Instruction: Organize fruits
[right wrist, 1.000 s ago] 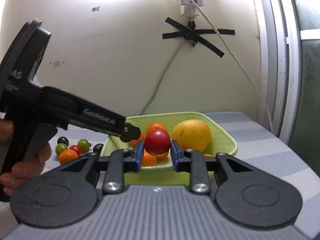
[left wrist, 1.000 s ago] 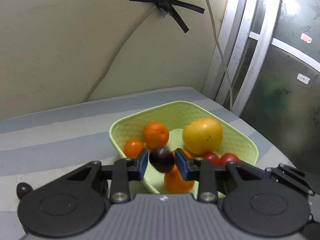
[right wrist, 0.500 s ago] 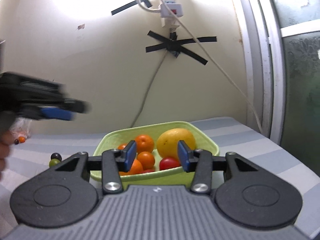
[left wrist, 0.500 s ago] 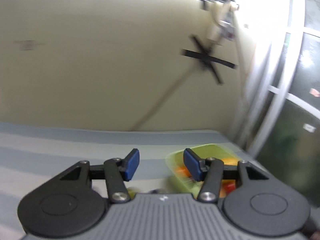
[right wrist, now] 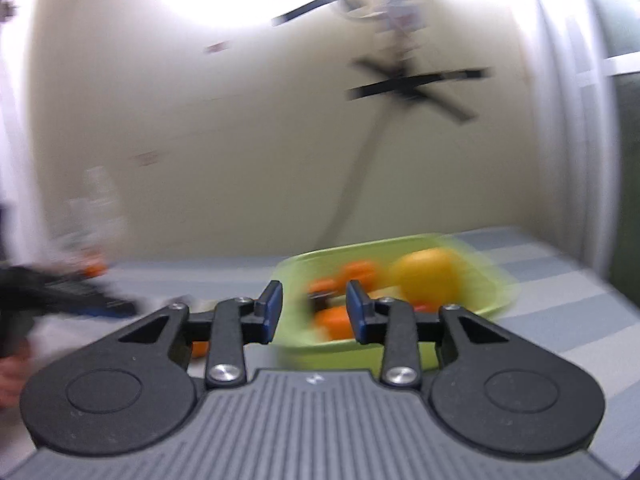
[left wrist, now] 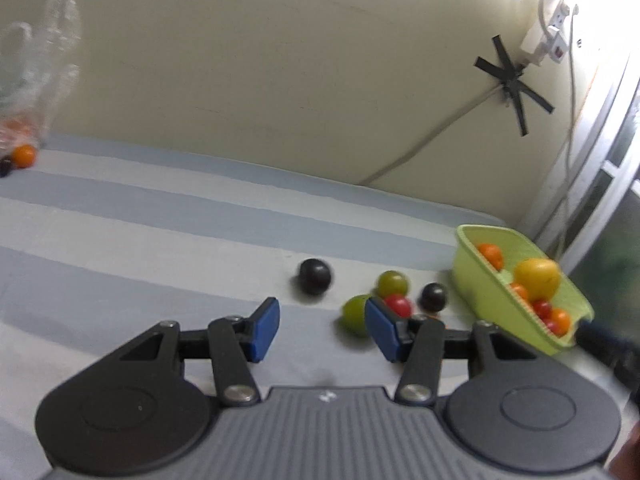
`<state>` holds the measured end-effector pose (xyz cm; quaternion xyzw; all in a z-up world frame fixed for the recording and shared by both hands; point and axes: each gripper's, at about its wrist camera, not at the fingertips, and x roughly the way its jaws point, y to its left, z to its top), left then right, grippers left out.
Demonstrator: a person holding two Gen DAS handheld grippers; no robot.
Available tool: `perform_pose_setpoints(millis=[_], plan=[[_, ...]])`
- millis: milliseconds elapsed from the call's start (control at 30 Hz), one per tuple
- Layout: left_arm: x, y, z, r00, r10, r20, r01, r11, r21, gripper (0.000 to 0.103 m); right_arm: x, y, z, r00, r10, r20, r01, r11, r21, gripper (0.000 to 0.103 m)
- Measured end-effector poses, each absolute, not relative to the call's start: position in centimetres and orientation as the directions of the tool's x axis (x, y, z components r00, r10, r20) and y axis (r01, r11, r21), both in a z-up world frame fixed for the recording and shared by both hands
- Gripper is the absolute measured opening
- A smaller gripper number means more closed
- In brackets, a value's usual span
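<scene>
The light green basket (left wrist: 464, 264) sits at the right in the left wrist view, holding oranges, a large yellow fruit (left wrist: 536, 278) and red tomatoes. Loose fruits lie on the striped cloth to its left: a dark plum (left wrist: 315, 276), two green fruits (left wrist: 393, 283), a red tomato (left wrist: 399, 305) and another dark fruit (left wrist: 434, 297). My left gripper (left wrist: 322, 334) is open and empty, just in front of them. My right gripper (right wrist: 314, 316) is open and empty, in front of the blurred basket (right wrist: 500, 300).
A clear plastic bag (left wrist: 36, 72) with an orange fruit (left wrist: 23, 155) beside it lies at the far left by the wall. A cable and black tape run on the wall (left wrist: 512, 80). A window frame stands at the right. The left gripper's handle shows blurred in the right wrist view (right wrist: 48, 296).
Both grippers opened and let their fruits go: the left its dark plum, the right its red tomato. The left gripper swung left to the loose fruits. The right view is moving.
</scene>
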<state>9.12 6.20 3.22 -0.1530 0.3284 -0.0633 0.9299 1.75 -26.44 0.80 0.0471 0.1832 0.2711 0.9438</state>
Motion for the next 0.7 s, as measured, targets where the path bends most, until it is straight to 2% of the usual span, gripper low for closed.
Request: perform_pose_setpoints(millis=[133, 233, 400, 433, 467, 533, 633, 700], plan=[[10.8, 5.3, 3.1, 0.761, -0.266, -0.591, 0.062, 0.938, -0.342, 0.048, 1.0, -21.4, 0.5, 0.719, 0.567, -0.402, -0.596, 0.801, 0.063, 0.038], [11.6, 4.9, 2.3, 0.743, -0.286, -0.605, 0.072, 0.933, -0.353, 0.048, 2.0, -19.1, 0.4, 0.700, 0.551, -0.454, -0.606, 0.795, 0.032, 0.038], [12.2, 4.7, 1.0, 0.734, -0.301, -0.609, 0.071, 0.926, -0.372, 0.043, 5.0, -18.5, 1.7, 0.669, 0.561, -0.488, -0.582, 0.803, 0.126, 0.038], [12.2, 4.8, 1.0, 0.731, -0.317, -0.604, 0.085, 0.921, -0.381, 0.032, 5.6, -18.5, 1.9, 0.665, 0.570, -0.483, -0.575, 0.803, 0.156, 0.038], [12.2, 4.9, 1.0, 0.721, -0.348, -0.598, 0.103, 0.909, -0.405, 0.031, 6.5, -18.5, 2.2, 0.656, 0.570, -0.495, -0.561, 0.807, 0.184, 0.038], [11.8, 5.0, 1.2, 0.723, -0.328, -0.608, 0.092, 0.918, -0.386, 0.031, 8.0, -17.6, 2.3, 0.635, 0.568, -0.524, -0.551, 0.808, 0.208, 0.037], [10.6, 6.2, 2.0, 0.741, -0.279, -0.611, 0.049, 0.930, -0.365, 0.031, 9.0, -15.9, 2.1, 0.620, 0.539, -0.570, -0.559, 0.813, 0.162, 0.037], [10.0, 7.6, 2.3, 0.752, -0.279, -0.597, 0.017, 0.914, -0.406, 0.031, 9.6, -15.0, 1.7, 0.594, 0.527, -0.608, -0.566, 0.811, 0.149, 0.037]])
